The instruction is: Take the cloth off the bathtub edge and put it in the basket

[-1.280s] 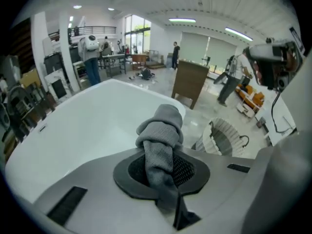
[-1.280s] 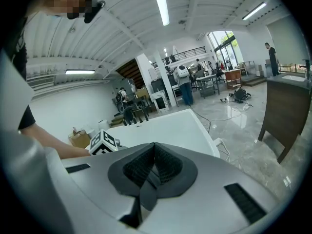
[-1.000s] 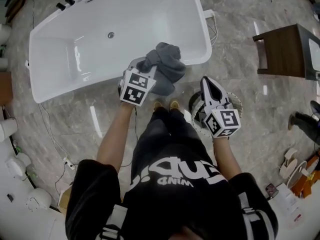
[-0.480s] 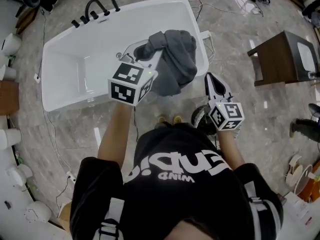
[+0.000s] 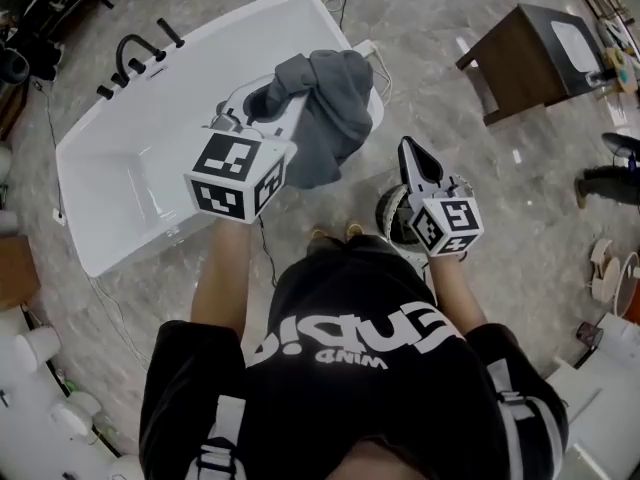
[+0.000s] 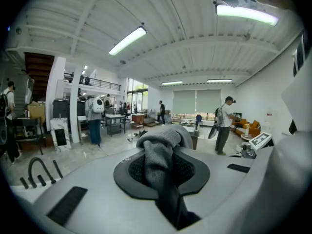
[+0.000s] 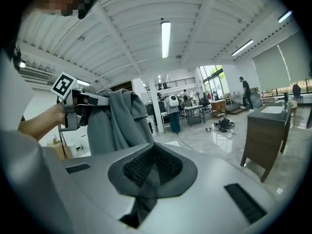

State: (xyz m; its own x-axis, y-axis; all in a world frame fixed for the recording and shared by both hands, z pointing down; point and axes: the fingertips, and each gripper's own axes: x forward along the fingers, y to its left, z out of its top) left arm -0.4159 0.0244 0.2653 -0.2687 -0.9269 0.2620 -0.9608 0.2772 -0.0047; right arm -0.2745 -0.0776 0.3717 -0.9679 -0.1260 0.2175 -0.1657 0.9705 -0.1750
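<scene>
- Left gripper [image 5: 263, 105]: in the upper middle of the head view. Its jaws are clamped on a fold of the grey cloth [image 5: 330, 118]. In the left gripper view the pads press on the fabric from both sides, and a bunched roll of it stands above the tips.
- Cloth: clear of the bathtub [image 5: 140, 168] and carried in the air. It hangs down and to the right from the left gripper's jaws. In the head view it overlaps the tub's right end, at the upper centre of the frame.
- Right gripper [image 5: 409, 152]: at centre right of the head view, pointing up the frame. Its jaws are closed together with nothing between them, as the right gripper view shows. It is apart from the cloth, which hangs at the left of that view.
- Basket [image 5: 390, 208]: white, on the floor at centre right of the head view. It sits just below and to the right of the hanging cloth and is largely covered by the right gripper. The cloth is not in it.
- Bathtub: white, lying slantwise across the upper left of the head view, with a black tap fitting [image 5: 135, 53] at its far upper-left rim.
- Surroundings: a dark wooden cabinet [image 5: 520, 53] stands in the upper right of the head view. The floor is grey marble. Several people stand far off in the hall in both gripper views.
</scene>
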